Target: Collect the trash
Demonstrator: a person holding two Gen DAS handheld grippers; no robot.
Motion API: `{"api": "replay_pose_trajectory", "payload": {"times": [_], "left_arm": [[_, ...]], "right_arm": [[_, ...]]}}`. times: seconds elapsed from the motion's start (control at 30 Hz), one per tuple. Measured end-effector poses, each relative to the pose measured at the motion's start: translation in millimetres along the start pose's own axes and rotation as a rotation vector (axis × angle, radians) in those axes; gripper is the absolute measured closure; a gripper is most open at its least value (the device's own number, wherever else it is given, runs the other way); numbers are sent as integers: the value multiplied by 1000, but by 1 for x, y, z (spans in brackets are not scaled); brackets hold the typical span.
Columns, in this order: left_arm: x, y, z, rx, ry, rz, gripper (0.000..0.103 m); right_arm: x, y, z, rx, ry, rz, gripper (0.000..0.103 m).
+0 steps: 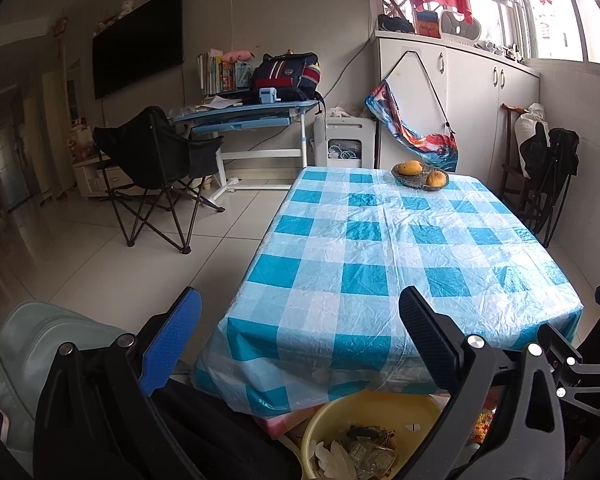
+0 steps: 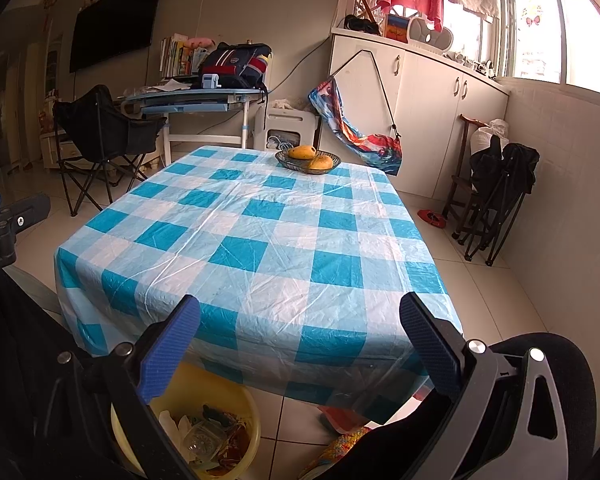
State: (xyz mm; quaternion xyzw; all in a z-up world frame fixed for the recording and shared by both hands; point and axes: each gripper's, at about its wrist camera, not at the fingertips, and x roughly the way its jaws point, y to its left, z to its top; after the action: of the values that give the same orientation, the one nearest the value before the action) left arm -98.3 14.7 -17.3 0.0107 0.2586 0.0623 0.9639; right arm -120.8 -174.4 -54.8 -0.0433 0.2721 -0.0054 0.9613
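A yellow plastic basin [image 1: 380,408] [image 2: 172,404] sits on the floor under the near edge of the table. It holds trash [image 1: 364,452] [image 2: 208,436]: wrappers, crumpled clear plastic and white scraps. My left gripper [image 1: 300,336] is open with nothing between its fingers, held above the basin and facing the table's near left corner. My right gripper [image 2: 300,340] is open too and holds nothing, over the table's near edge. The blue and white checked tablecloth [image 1: 388,248] [image 2: 260,240] shows no trash on top.
A wicker dish with mangoes [image 1: 420,176] [image 2: 308,158] stands at the table's far end. A black folding chair [image 1: 152,168] [image 2: 100,136] stands on the tiled floor to the left, folded chairs [image 2: 496,196] lean on the right wall. A red item [image 2: 432,216] lies on the floor.
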Motion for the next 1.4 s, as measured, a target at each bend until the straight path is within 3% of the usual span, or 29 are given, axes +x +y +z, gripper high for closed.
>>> {"api": "replay_pose_trajectory", "payload": {"times": [0.37,0.6,0.93,1.4], "left_arm": [[-1,5,2,-28,-11,8,7],[-1,-5,0,21,-21,-6,7],[-13,0,4,-13,-79,-31,7],[-12,-6,2,17,-69,-33,7]], "right_arm": [[2,0,-1,-6,5,1,8],[3,2,-2,-15,8,0,8],[3,4,-2,-27,9,0,8],[3,4,-1,-29,12,2,8]]}}
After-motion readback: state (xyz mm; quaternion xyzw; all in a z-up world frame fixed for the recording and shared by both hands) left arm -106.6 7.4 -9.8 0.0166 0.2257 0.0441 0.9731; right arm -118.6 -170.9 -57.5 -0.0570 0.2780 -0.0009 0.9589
